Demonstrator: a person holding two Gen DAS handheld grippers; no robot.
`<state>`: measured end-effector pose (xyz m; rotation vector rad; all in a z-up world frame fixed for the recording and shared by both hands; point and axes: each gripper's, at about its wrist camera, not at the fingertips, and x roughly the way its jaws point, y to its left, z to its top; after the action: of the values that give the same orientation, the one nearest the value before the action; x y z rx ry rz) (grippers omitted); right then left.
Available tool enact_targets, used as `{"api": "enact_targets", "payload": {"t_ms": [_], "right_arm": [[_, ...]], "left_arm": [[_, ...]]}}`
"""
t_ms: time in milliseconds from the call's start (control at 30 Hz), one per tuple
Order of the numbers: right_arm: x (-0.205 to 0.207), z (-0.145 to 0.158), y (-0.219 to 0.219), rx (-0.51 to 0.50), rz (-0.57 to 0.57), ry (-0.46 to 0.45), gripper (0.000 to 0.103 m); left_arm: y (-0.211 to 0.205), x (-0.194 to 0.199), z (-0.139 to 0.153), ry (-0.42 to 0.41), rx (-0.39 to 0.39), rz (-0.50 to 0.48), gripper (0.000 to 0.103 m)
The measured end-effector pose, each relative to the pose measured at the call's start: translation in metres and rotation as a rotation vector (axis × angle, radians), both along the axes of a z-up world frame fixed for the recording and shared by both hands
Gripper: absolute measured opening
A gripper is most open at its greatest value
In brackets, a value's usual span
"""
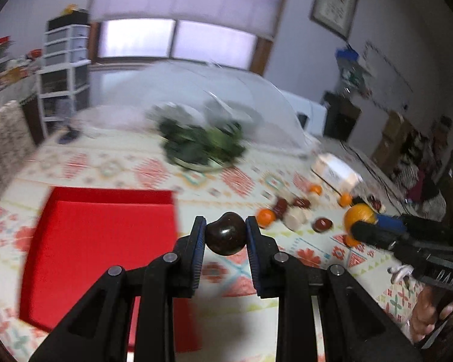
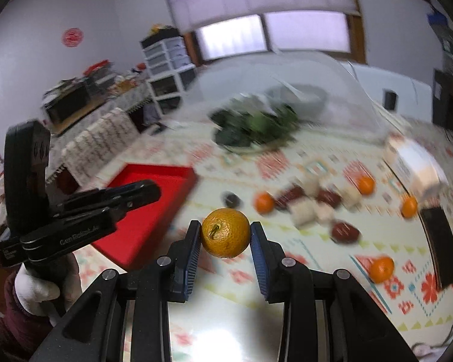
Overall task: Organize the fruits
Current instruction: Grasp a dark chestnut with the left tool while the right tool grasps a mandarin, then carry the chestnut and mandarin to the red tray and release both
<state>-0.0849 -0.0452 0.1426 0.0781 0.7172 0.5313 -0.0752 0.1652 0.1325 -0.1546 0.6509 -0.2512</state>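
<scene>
My left gripper (image 1: 225,235) is shut on a dark brown chestnut-like fruit (image 1: 226,235) and holds it above the table, just right of the red tray (image 1: 84,241). My right gripper (image 2: 226,233) is shut on an orange mandarin (image 2: 226,232) and holds it above the table, right of the red tray (image 2: 154,199). Loose mandarins (image 2: 264,202), dark red fruits (image 2: 344,231) and pale pieces (image 2: 302,211) lie scattered on the patterned tablecloth beyond. The left gripper shows in the right wrist view (image 2: 154,191), over the tray.
A plate of green leaves (image 1: 202,147) sits under a clear dome cover (image 1: 226,90) at the table's far side. A white box (image 1: 336,170) lies at the far right. A black flat object (image 2: 441,247) lies at the right edge.
</scene>
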Motion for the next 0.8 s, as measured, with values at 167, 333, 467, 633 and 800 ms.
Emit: {"api": "enact_targets", "payload": {"t_ms": [167, 333, 467, 633, 800], "right_arm": [[-0.008, 0.055, 0.035, 0.035, 0.033, -0.1, 0.036], [-0.026, 0.096, 0.047, 0.041, 0.025, -0.208, 0.035], [-0.045, 0.105, 0.03, 0.044, -0.059, -0.237, 0.036], [-0.08, 0.113, -0.019, -0.056, -0.33, -0.321, 0.036], [-0.109, 0.103, -0.102, 0.187, -0.433, -0.213, 0.036]], "left_arm": [[0.058, -0.025, 0.031, -0.054, -0.038, 0.07, 0.025], [0.074, -0.054, 0.047, -0.109, -0.085, 0.052, 0.025], [0.059, -0.071, 0.051, -0.14, -0.118, -0.003, 0.025], [0.022, -0.088, 0.057, -0.169, -0.129, -0.093, 0.025], [-0.018, -0.105, 0.064, -0.19, -0.149, -0.156, 0.025]]}}
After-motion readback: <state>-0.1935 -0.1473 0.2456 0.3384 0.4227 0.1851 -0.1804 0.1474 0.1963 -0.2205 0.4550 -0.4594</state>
